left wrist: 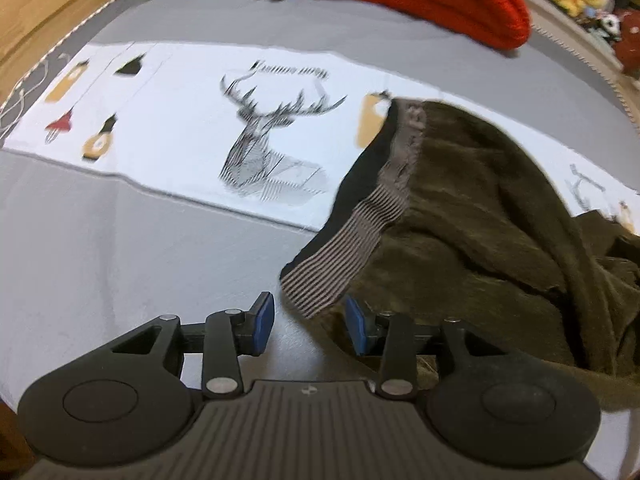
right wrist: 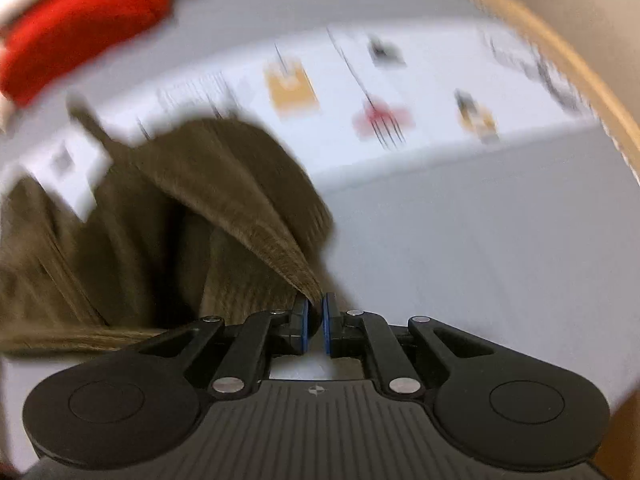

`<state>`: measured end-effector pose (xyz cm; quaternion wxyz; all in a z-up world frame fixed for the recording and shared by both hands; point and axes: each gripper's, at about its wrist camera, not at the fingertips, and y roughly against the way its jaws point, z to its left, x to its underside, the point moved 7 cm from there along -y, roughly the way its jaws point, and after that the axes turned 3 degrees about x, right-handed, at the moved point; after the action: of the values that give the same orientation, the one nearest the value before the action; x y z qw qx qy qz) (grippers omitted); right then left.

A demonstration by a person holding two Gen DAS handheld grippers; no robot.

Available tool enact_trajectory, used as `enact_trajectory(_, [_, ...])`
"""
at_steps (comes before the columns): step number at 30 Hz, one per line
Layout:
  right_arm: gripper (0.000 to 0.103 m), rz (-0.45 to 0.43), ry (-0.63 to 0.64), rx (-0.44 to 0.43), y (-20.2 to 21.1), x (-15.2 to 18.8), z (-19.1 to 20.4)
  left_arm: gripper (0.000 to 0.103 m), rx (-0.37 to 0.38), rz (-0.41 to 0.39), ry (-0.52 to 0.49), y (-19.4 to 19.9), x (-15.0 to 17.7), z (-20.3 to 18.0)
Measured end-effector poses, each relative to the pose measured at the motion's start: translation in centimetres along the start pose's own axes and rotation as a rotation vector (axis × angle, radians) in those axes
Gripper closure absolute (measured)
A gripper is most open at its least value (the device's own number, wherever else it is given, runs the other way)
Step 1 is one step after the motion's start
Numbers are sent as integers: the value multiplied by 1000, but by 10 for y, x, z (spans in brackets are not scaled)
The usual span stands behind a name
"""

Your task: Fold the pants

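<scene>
Barely started: olive fleece pants [left wrist: 480, 216] lie crumpled at lower right of the bed [left wrist: 120, 240]; right tongs [right wrist: 315, 320] pinch a fold, left tongs [left wrist: 310, 320] gape around the ribbed waistband [left wrist: 340, 252].

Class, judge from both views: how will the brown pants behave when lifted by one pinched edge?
Probably floppy: the brown pants lie crumpled and stretch into a taut ridge toward the right gripper. Likely grippy, since the surface looks fuzzy. The striped waistband may stretch.
</scene>
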<state>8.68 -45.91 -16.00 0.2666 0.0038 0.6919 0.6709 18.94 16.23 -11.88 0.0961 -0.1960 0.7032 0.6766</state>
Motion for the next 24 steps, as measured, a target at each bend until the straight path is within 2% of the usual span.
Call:
enact_trajectory(1, [96,48,37,-8,-7,9,0,58,-4,12,5,-2,1,0])
enact_trajectory(3, [96,69,104,-42,-9,18,8,52,1,21,6,-4,2,-3])
enact_trajectory(5, [80,13,128,-80,1,14,14,49,2,21,-2,-5,1,-10])
enact_trajectory(6, [74,-40,128,-98,8,6,17,47,2,22,-7,-6,1,-13])
enact_trajectory(7, [61,-88,127,-104,15,3,19,46,2,25,-10,-7,1,-17])
enact_trajectory(8, [55,-138,126,-104,22,-2,21,44,2,29,-12,-9,0,-20])
enact_trajectory(11, [54,-242,149,-101,32,-19,35,44,-2,35,-12,-13,0,-25])
enact_trajectory(16, [54,-338,264,-126,34,-38,76,42,-5,43,2,-19,-5,-24])
enact_trajectory(19, [53,-347,382,-139,25,-43,113,41,-5,49,10,-22,-7,-21])
enact_trajectory(22, [53,-341,500,-117,14,-42,146,37,20,45,29,-27,-12,-15])
enact_trajectory(24, [54,-325,563,-97,3,-42,161,25,53,49,51,-33,-17,-9])
